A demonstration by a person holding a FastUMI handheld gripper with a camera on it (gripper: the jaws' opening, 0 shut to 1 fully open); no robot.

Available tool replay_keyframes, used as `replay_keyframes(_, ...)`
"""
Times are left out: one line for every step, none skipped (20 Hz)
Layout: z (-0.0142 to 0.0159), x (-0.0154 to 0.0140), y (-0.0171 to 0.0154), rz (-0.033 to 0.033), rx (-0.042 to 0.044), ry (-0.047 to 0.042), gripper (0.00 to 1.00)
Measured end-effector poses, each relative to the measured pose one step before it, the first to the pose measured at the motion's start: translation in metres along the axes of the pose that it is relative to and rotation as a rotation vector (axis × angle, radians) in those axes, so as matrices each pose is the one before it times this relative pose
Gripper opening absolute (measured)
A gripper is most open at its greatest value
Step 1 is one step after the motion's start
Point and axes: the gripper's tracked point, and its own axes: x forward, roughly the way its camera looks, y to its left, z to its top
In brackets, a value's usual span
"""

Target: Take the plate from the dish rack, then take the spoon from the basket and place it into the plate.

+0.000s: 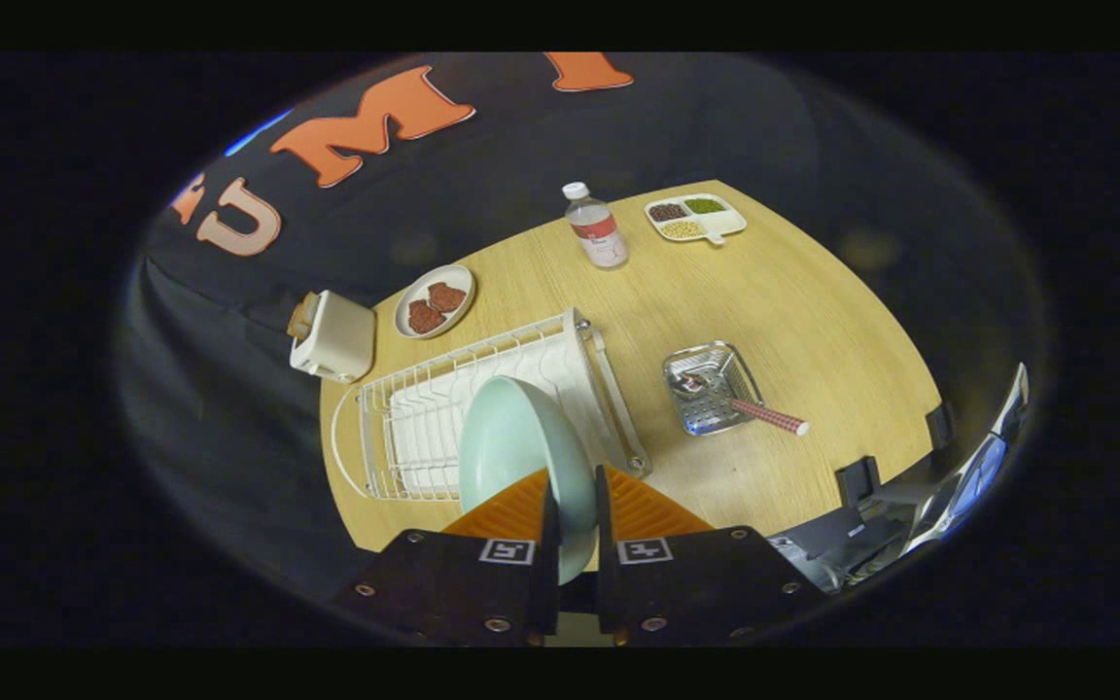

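A pale green plate (519, 442) stands on edge between my two fingers, and my gripper (575, 486) is shut on its near rim. The plate hangs above the white wire dish rack (443, 408), hiding part of it. To the right of the rack sits a small metal basket (711, 387) on the wooden table. A spoon (752, 408) lies in the basket, its bowl inside and its red-patterned handle sticking out over the rim toward the table's right side.
Beyond the rack stand a white toaster (334, 335), a small plate with brown pieces (435, 301), a clear bottle with a white cap (596, 227) and a divided tray of beans (695, 217). Bare tabletop (813, 321) lies right of the basket. Dark clamps (857, 478) grip the table's near edge.
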Motion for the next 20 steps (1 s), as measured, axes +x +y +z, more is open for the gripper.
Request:
replay_keyframes(-0.00606,-0.00174,-0.00795,0.02661,0.00238,0.00130,0.17)
replay_keyframes(-0.00581,-0.00164,-0.00864,0.02572,0.00463,0.00311,0.17)
replay_keyframes(-0.00640,-0.00047,-0.00824,0.02299,0.00501,0.00613,0.17)
replay_keyframes(-0.00678,-0.00065,-0.00881,0.02516,0.01129,0.00490,0.16)
replay_keyframes(-0.00452,0.00127,-0.00733,0.02646,0.01109,0.00195,0.16)
replay_keyframes(-0.00590,0.00056,-0.00638,0.03142,0.01579,0.00289,0.17)
replay_keyframes(-0.00574,0.00236,-0.00470,0.03663,0.01261,-0.00405,0.17)
replay_keyframes(-0.00569,0.00130,-0.00303,0.04354,0.00836,-0.00250,0.17)
replay_keyframes(-0.00657,0.00202,-0.00251,0.04335,0.00910,0.00810,0.17)
replay_keyframes(-0.00826,0.00201,-0.00305,0.04012,0.01967,0.01111,0.17)
replay_keyframes(-0.00703,0.00248,-0.00322,0.03440,0.01974,0.01245,0.16)
replay_keyframes(-0.00385,0.00180,-0.00452,0.02567,0.01113,0.00293,0.16)
replay_keyframes(-0.00288,0.00299,-0.00725,0.01373,0.00060,0.00115,0.16)
replay_keyframes(-0.00244,0.00354,-0.00781,0.00224,-0.00029,0.00009,0.16)
replay_keyframes(-0.00211,0.00464,-0.00909,-0.00273,-0.00733,0.00308,0.17)
replay_keyframes(-0.00293,0.00484,-0.00477,-0.00395,-0.01079,-0.00038,0.17)
replay_keyframes(-0.00383,0.00745,-0.00429,0.00198,-0.01249,0.00717,0.17)
replay_keyframes(-0.00543,0.00522,-0.00296,0.00544,-0.00565,0.01122,0.17)
replay_keyframes(-0.00390,0.00712,-0.00365,0.00827,0.00025,0.01531,0.17)
replay_keyframes(-0.00429,0.00342,-0.00208,0.01288,0.00346,0.01161,0.16)
